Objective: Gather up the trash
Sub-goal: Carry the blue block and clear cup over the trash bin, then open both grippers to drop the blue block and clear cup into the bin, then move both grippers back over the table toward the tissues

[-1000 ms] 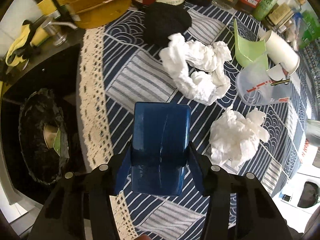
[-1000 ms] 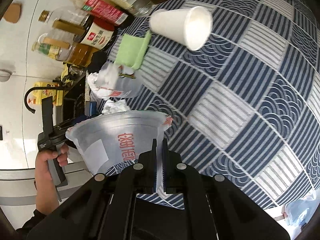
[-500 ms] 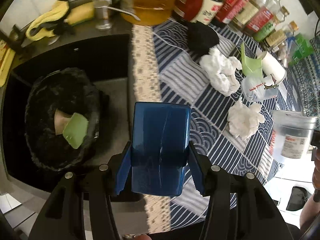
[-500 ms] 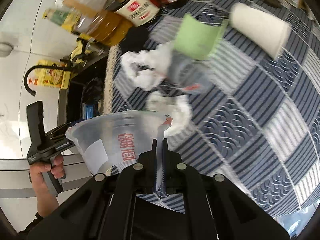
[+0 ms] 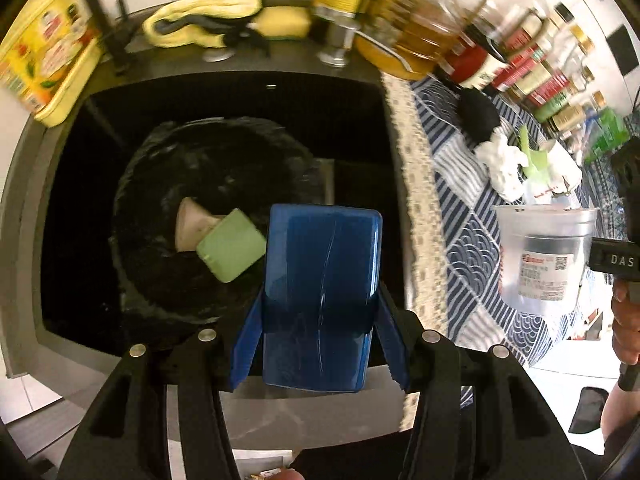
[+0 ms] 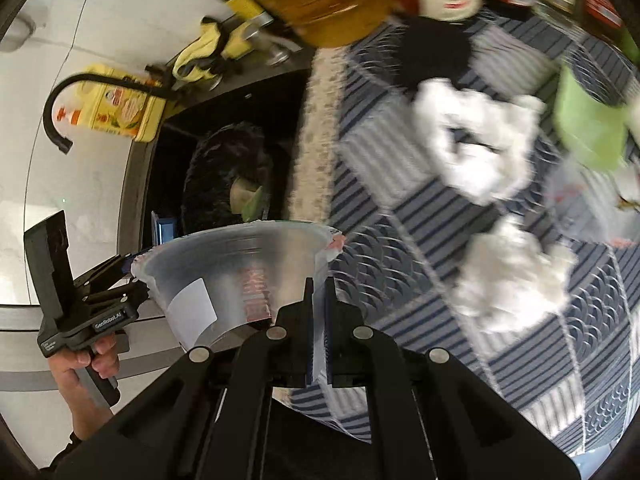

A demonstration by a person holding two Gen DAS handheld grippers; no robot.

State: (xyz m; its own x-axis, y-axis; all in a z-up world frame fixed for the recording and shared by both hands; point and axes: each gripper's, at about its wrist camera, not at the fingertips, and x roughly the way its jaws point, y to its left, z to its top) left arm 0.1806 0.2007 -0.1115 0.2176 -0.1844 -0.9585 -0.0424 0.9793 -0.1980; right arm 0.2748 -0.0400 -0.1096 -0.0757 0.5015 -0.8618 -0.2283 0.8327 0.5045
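Overhead, the left wrist view looks straight down into a black-lined trash bin (image 5: 208,216) set in a dark sink recess; a pale green box (image 5: 231,251) and a beige scrap lie on the crinkled liner. The left gripper (image 5: 320,312) is clamped on a glossy blue plastic box (image 5: 322,280), rectangular with rounded corners, held above the bin's right edge. Only this view shows the clear cup's (image 5: 546,256) printed label, off to the right over the table (image 5: 460,200).

The right wrist view alone shows the grip on that cup (image 6: 240,276): right gripper (image 6: 318,312) with fingers nearly together, pinching the thin translucent wall at the rim, cup tilted on its side. It hangs over the table's near edge, beside the bin (image 6: 224,176), here seen edge-on. Two crumpled white tissues (image 6: 476,140), soft and blurred, lie on the striped blue cloth (image 6: 400,248) with its lace border. The left gripper's handle (image 6: 72,308) and hand show at lower left.
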